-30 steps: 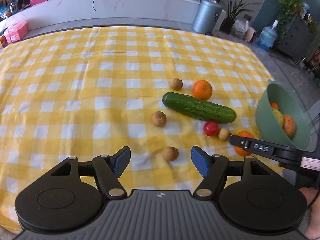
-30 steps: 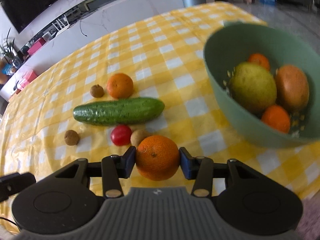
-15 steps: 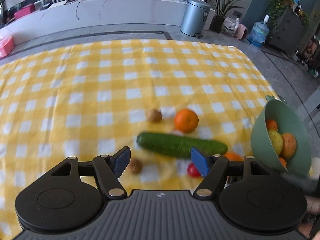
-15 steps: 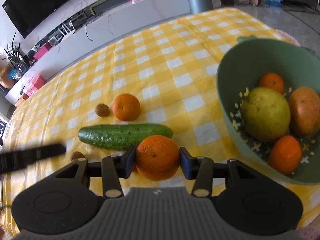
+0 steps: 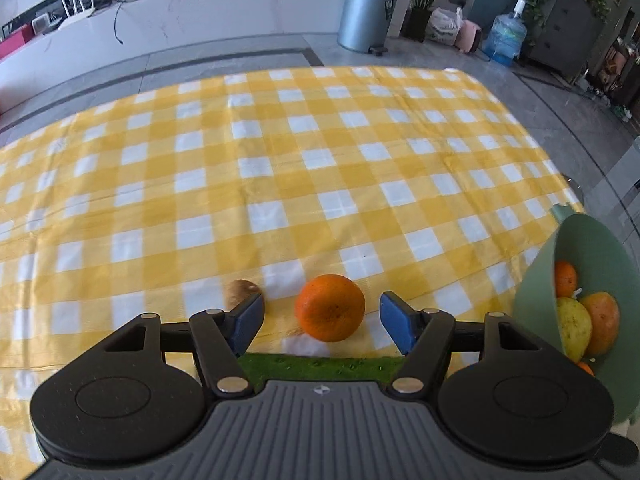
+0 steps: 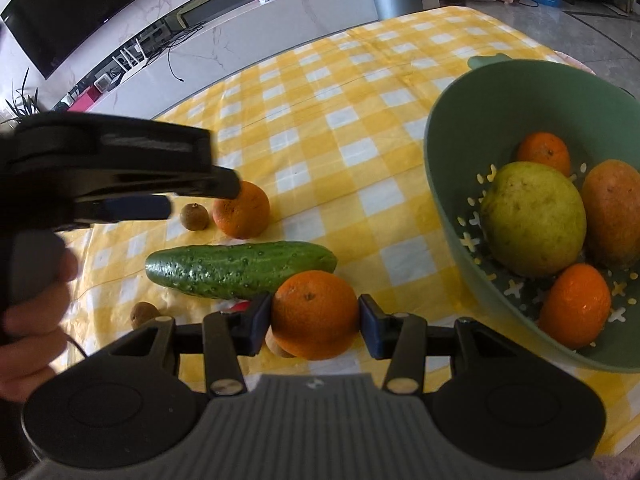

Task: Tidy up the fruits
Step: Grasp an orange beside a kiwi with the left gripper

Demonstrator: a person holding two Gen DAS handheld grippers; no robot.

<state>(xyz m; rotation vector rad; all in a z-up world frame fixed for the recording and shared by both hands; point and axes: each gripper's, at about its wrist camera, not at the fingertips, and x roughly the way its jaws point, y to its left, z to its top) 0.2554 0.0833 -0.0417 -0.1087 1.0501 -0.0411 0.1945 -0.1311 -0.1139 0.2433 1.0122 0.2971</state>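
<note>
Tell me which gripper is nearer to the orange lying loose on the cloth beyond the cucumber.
Left. The left gripper brackets that orange, jaws closing but not yet touching. The right gripper sits this side of the cucumber, clamped on another orange.

Left gripper brought over the loose orange, jaws closing

In the left wrist view, the left gripper has been carried forward across the checked cloth: the loose orange, formerly at centre right of the frame, is now framed low between the closing pads, untouched, and only a strip of the cucumber is seen at the bottom. In the right wrist view, the left gripper now fills the left side.
</note>
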